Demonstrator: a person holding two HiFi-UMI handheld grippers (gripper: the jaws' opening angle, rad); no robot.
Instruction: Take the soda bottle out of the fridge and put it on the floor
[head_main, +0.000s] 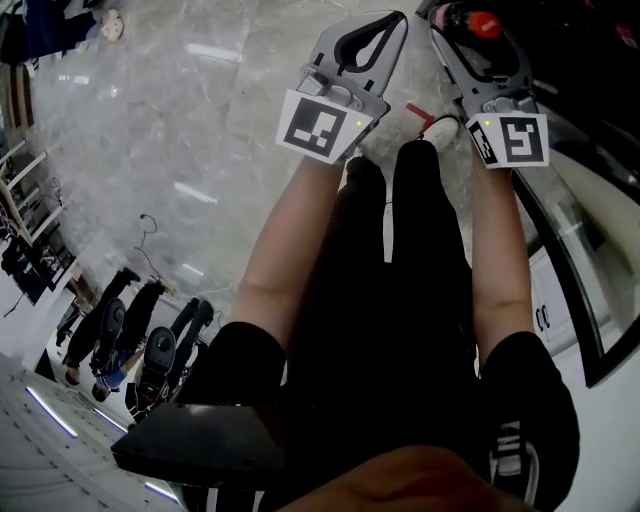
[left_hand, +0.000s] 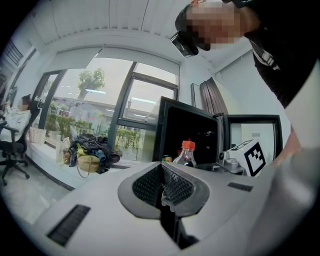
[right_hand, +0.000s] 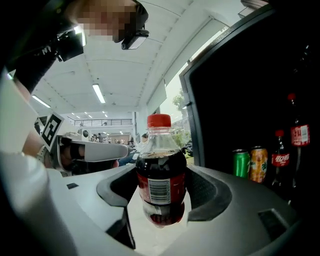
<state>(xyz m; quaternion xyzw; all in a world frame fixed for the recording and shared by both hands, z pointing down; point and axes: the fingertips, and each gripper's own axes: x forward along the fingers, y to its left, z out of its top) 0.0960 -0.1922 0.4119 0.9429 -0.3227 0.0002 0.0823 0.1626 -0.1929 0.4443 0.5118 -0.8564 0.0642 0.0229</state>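
A small soda bottle (right_hand: 160, 172) of dark cola, with a red cap and red label, stands upright between the jaws of my right gripper (right_hand: 160, 196), which is shut on its body. In the head view that gripper (head_main: 462, 24) is at the top right, and the bottle's red cap (head_main: 484, 24) shows between the jaws. My left gripper (head_main: 385, 30) hangs just to its left, shut on nothing. In the left gripper view the jaws (left_hand: 163, 192) meet, with the bottle (left_hand: 187, 154) beyond them in front of the open black fridge (left_hand: 192, 132).
Inside the fridge at the right stand a green can (right_hand: 241, 163), an orange can (right_hand: 258, 163) and two cola bottles (right_hand: 280, 159). The fridge door (head_main: 572, 235) runs along the right. Grey marble floor (head_main: 180, 150) lies below, the person's legs over it. Office chairs (head_main: 150, 352) stand lower left.
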